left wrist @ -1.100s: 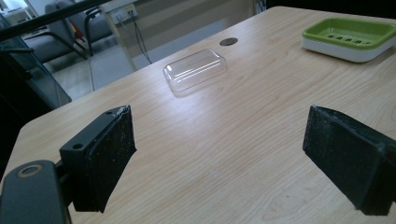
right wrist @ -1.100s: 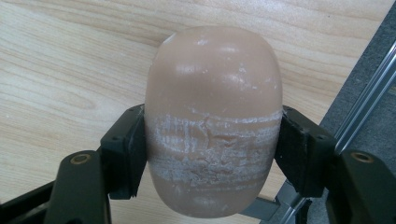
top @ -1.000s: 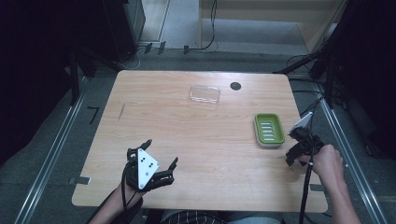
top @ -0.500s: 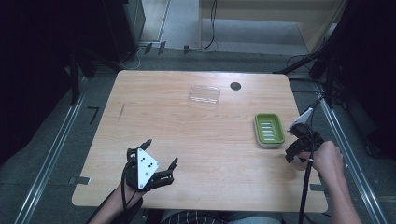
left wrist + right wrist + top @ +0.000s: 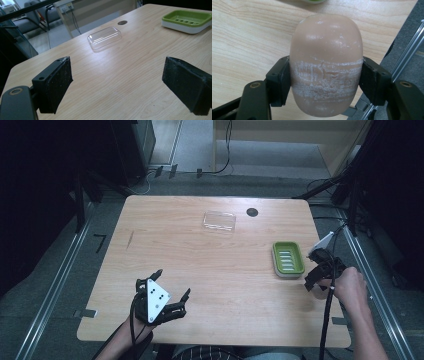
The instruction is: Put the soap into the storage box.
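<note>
A pinkish-tan oval bar of soap (image 5: 325, 50), scuffed white around its middle, sits between the black jaws of my right gripper (image 5: 325, 80), which is shut on it. In the high view that right gripper (image 5: 312, 279) hovers at the table's right edge, just right of a green soap dish (image 5: 288, 259) with a slotted insert. My left gripper (image 5: 172, 282) rests near the front left of the table. Its jaws stand open with nothing between them (image 5: 127, 85). A clear plastic lid (image 5: 105, 37) lies beyond them.
The clear lid (image 5: 219, 221) lies at the back middle of the wooden table (image 5: 210, 270), next to a dark round hole (image 5: 252, 212). The green dish (image 5: 187, 20) is far right in the left gripper view. Metal rails and cables run along both sides of the table.
My right hand with the soap has shifted only slightly beside the green dish. The left gripper has not moved.
</note>
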A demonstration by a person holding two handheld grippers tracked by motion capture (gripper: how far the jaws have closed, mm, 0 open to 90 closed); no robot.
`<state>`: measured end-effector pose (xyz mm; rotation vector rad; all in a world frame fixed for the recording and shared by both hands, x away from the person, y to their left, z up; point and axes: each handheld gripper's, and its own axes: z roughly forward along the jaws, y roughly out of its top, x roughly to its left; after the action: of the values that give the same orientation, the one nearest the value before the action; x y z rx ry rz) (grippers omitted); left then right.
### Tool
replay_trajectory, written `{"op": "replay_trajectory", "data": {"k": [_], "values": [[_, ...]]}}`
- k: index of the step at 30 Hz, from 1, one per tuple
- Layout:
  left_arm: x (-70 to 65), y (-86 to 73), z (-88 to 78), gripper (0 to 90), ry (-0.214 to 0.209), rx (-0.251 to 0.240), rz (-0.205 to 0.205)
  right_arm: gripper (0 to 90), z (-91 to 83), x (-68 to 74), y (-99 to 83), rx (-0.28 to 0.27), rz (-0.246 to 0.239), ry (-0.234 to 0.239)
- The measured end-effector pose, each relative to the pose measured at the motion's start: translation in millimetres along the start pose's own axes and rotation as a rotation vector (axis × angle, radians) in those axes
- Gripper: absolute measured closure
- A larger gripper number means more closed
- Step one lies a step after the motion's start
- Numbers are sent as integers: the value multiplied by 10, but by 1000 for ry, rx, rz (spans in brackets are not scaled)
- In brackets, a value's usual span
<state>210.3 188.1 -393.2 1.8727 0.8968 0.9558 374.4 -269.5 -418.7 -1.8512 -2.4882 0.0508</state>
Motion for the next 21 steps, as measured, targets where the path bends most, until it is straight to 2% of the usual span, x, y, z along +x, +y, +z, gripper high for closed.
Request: {"op": "replay_trajectory", "data": {"k": [21], "values": [[1, -1, 1, 99, 0, -1, 1, 332, -133, 65, 179, -5, -21, -5]]}}
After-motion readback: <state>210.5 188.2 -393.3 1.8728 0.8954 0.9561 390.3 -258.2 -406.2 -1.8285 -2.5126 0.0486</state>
